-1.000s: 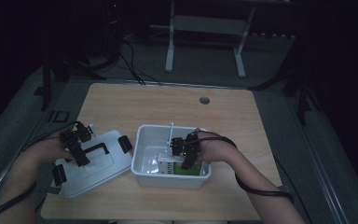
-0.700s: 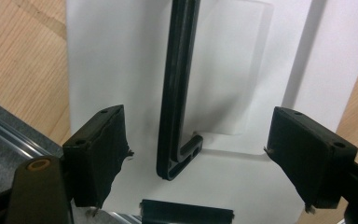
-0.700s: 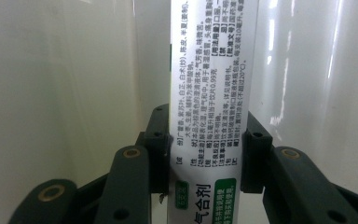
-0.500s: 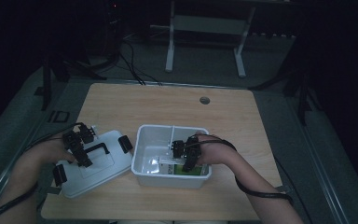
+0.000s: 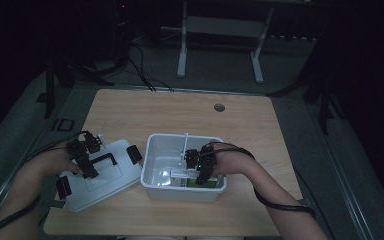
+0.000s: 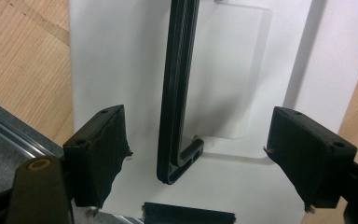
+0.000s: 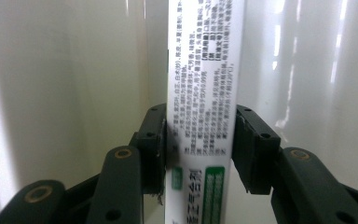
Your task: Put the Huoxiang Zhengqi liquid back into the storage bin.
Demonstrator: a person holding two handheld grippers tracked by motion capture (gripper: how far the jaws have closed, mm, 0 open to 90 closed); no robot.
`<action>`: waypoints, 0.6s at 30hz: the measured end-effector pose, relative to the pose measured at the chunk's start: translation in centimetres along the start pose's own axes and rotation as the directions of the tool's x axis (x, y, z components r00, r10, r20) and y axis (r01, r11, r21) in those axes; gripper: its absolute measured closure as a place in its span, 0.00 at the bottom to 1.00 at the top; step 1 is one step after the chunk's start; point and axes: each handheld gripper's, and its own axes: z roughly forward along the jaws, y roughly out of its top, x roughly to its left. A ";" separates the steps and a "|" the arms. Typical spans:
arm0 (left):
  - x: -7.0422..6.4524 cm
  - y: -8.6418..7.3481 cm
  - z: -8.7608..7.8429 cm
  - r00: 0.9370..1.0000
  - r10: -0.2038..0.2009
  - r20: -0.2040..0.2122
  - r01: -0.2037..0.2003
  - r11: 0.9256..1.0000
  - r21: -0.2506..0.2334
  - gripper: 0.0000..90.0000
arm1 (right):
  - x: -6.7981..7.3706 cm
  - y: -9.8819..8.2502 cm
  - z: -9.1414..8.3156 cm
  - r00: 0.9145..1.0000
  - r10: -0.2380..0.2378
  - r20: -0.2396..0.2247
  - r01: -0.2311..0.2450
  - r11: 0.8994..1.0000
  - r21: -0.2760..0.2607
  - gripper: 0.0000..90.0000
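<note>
A long white carton with green print [image 7: 203, 70] lies in the white bin [image 5: 180, 136], seen on its floor as a pale carton [image 5: 180, 173]. My right gripper [image 7: 198, 135] reaches into the bin [image 7: 74, 70] and straddles the carton. Its jaws have just been opening, and a thin dark gap shows at the left pad [image 7: 156, 149]. From above, that right gripper [image 5: 195, 167] sits at the bin's right half. My left gripper [image 6: 204, 135] hovers open over the white lid [image 6: 112, 56], astride its black handle [image 6: 177, 93] without touching it.
The lid [image 5: 105, 185] lies flat on the wooden table [image 5: 260, 115], left of the bin, with black latches at its ends. Something green [image 5: 207, 182] lies in the bin's near right corner. A divider [image 5: 185, 145] splits the bin. A cable hole [image 5: 219, 107] sits far back.
</note>
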 end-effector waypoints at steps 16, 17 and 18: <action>-0.1 0.0 -0.2 1.000 0.012 -0.007 -0.012 1.000 0.000 0.24 | 0.3 -1.2 -3.8 1.000 -0.009 0.005 0.009 0.999 -0.033 0.61; -0.1 -0.1 -0.3 1.000 0.002 -0.006 -0.002 1.000 -0.013 0.24 | 0.3 -1.5 -4.2 1.000 -0.010 0.005 0.010 0.999 -0.045 0.60; -0.1 -0.1 -0.3 1.000 0.002 -0.006 -0.002 1.000 -0.013 0.24 | 0.3 -1.5 -4.2 1.000 -0.010 0.005 0.010 0.999 -0.045 0.60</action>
